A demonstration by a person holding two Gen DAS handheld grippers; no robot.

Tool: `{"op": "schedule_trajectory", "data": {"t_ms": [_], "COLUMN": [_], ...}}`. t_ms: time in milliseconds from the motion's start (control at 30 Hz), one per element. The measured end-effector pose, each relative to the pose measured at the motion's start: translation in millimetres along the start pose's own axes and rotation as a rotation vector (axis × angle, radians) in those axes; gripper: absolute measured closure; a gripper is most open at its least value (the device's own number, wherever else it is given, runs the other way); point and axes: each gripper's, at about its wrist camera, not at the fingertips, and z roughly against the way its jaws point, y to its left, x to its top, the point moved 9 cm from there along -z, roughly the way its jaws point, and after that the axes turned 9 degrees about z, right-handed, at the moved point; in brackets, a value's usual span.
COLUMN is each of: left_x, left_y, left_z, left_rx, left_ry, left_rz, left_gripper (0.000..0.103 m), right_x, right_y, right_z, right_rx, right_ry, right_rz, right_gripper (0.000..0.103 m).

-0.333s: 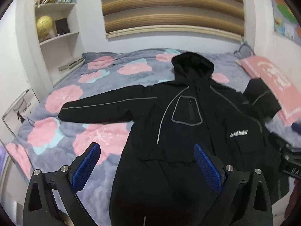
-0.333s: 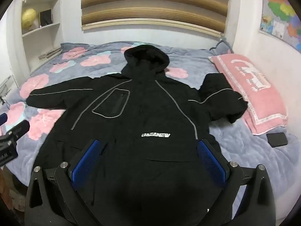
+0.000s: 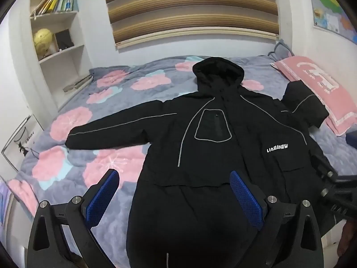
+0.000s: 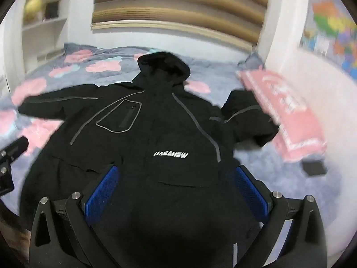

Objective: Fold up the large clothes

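- Jaws: left gripper point(image 3: 174, 197) & right gripper point(image 4: 176, 197) both spread wide, nothing between.
- Black jacket point(image 3: 223, 147): flat on bed point(image 3: 111, 93), front up, sleeves out, prob. laid ready for folding.
- Right sleeve point(image 4: 247, 118) bunched by pink pillow point(image 4: 287, 109).

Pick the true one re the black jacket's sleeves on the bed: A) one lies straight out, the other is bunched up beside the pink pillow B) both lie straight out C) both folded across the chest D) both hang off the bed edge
A: on the black jacket, one sleeve stretches straight over the floral quilt, while the other sleeve is bunched against the pink pillow.
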Motion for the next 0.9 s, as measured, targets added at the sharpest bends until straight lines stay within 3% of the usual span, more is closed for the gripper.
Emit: {"op": "schedule_trajectory", "data": {"t_ms": [67, 300, 533, 667, 900], "left_x": [-3.8, -8.2, -12.0, -10.6, -11.6], "left_y": [-4.7, 6.6, 9.9, 10.6, 7.8], "left_z": [-1.3, -3.1, -12.5, -12.0, -14.1], "left_rx": [-0.010, -0.031, -0.060, -0.056, -0.130], "left_ry": [0.010, 0.012, 0.046, 0.037, 0.052], "left_rz": [0.006, 0.013, 0.036, 0.033, 0.045], "left_gripper": [0.004, 0.004, 0.004, 0.004, 0.004], "right_x": [4.0, 15.5, 11.1, 13.5, 16.7], "right_y": [14.7, 23.0, 28.5, 29.9, 30.9], "right_z": [0.9, -0.3, -11.0, -13.0, -15.0], "right_rx": [-0.028, -0.017, 0.074, 0.063, 0.084], "right_ry": [0.008, -0.003, 0.040, 0.034, 0.026], "right_rz": [0.070, 0.039, 0.013, 0.015, -0.005], "right_gripper": [0.000, 0.000, 0.000, 0.000, 0.000]}}
